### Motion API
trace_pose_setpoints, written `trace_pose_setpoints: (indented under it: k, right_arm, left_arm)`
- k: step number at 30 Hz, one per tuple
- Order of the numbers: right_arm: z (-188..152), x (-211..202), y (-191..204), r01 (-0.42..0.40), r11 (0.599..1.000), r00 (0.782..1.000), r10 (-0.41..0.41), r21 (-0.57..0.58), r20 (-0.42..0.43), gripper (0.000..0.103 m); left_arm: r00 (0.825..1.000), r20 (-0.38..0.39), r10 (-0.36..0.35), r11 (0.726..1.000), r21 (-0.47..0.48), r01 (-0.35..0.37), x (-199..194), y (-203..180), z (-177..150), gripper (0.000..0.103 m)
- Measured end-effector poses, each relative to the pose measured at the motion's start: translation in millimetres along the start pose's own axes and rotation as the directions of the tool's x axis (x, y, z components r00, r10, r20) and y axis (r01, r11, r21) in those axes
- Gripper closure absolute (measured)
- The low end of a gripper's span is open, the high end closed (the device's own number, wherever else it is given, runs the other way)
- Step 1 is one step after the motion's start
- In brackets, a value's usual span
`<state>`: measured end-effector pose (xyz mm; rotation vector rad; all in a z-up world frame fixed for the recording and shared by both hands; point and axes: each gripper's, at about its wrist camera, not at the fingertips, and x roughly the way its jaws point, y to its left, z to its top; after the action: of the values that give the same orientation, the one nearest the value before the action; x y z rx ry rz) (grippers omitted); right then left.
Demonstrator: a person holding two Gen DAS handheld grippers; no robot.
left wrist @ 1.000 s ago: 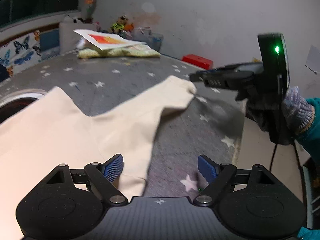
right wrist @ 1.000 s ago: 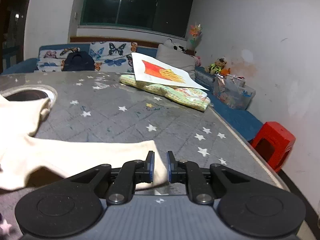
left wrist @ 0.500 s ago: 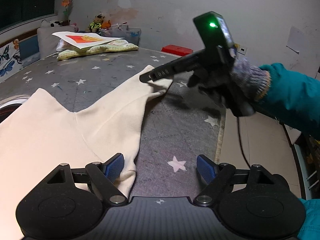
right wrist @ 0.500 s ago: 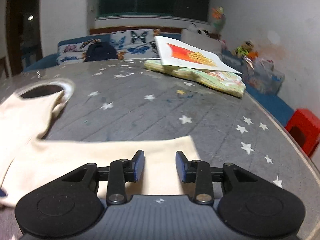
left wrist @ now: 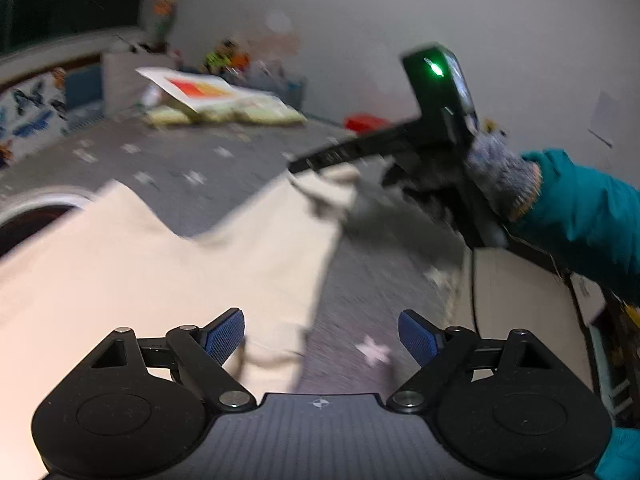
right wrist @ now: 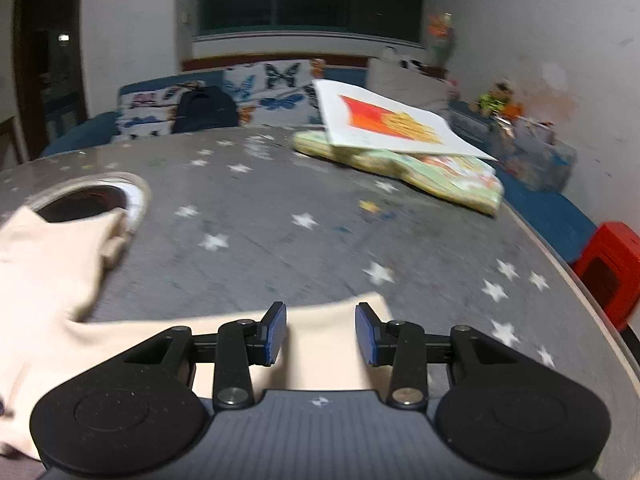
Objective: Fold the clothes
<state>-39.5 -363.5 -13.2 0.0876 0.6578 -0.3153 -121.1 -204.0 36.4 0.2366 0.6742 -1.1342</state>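
The cream garment (left wrist: 160, 264) lies spread on the grey star-printed desk (right wrist: 320, 240), its body toward your left and one sleeve end (right wrist: 328, 332) reaching toward the desk's right side.

Your left tool (left wrist: 320, 336) is wide open and holds nothing. Its left blue pad (left wrist: 224, 336) sits over the garment's lower edge; its right pad (left wrist: 416, 338) is over bare desk. Whether the left pad touches the fabric cannot be told.

Your right tool (right wrist: 320, 334) is partly open, with the sleeve end lying between and below its pads. It grips nothing. In the left wrist view, the same tool (left wrist: 320, 162) hangs just above the sleeve tip, a green light (left wrist: 434, 69) lit on its body, held by your gloved right hand (left wrist: 496, 184) in a teal sleeve.

No writing can be read; both views are motion-blurred.

Far across the desk, a white sheet with a red and orange print (right wrist: 392, 124) rests on a folded patterned cloth (right wrist: 432, 172). A round opening (right wrist: 88, 200) in the desk sits beside the garment's far corner. A red stool (right wrist: 612, 268) stands off the desk's right edge. A butterfly-print sofa (right wrist: 272, 96) with a dark bag (right wrist: 206, 110) lines the far wall.
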Motion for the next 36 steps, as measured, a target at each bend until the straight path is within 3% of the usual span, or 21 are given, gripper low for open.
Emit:
trace_pose_setpoints:
  k: [5,12,16,18,20,23,25,27,32,36]
  right_arm:
    - [27,3,27,-0.159,0.987,0.987,0.159,0.009,-0.004,0.065]
    - [63,38,79,-0.359,0.933,0.931,0.359,0.015,-0.061,0.065]
    - [76,67,102,-0.404,0.914,0.907,0.407,0.043,-0.109,0.065]
    - [80,83,108,-0.419,0.905,0.896,0.425,0.071,-0.13,0.065]
    - [81,98,112,-0.43,0.897,0.885,0.44,0.1,-0.151,0.065]
    - [80,112,116,-0.435,0.892,0.875,0.451,0.124,-0.173,0.066]
    - [78,116,119,-0.442,0.889,0.871,0.457,0.121,-0.18,0.073]
    - [77,117,120,-0.449,0.886,0.868,0.464,0.118,-0.176,0.086]
    - [77,90,122,-0.495,0.865,0.858,0.502,0.081,-0.109,0.091]
    - [69,41,141,-0.549,0.83,0.836,0.545,-0.093,-0.066,0.091]
  left_arm:
    - [0.983,0.056,0.175,0.982,-0.078,-0.17,-31,45,10,0.012]
    - [0.904,0.001,0.428,0.872,-0.262,-0.413,-58,136,21,0.009]
    - [0.857,-0.006,0.516,0.82,-0.285,-0.496,-69,174,26,0.006]
    - [0.844,-0.01,0.536,0.804,-0.297,-0.515,-73,188,24,0.006]
    - [0.837,-0.023,0.547,0.792,-0.309,-0.527,-73,199,23,0.006]
    - [0.84,-0.035,0.541,0.795,-0.307,-0.524,-68,209,23,0.006]
    - [0.841,-0.04,0.54,0.797,-0.296,-0.526,-62,215,24,0.006]
    - [0.841,-0.05,0.54,0.796,-0.294,-0.529,-56,218,26,0.006]
    - [0.84,-0.044,0.542,0.792,-0.307,-0.527,-52,224,33,0.005]
    - [0.838,-0.027,0.545,0.792,-0.312,-0.525,-53,225,41,0.004]
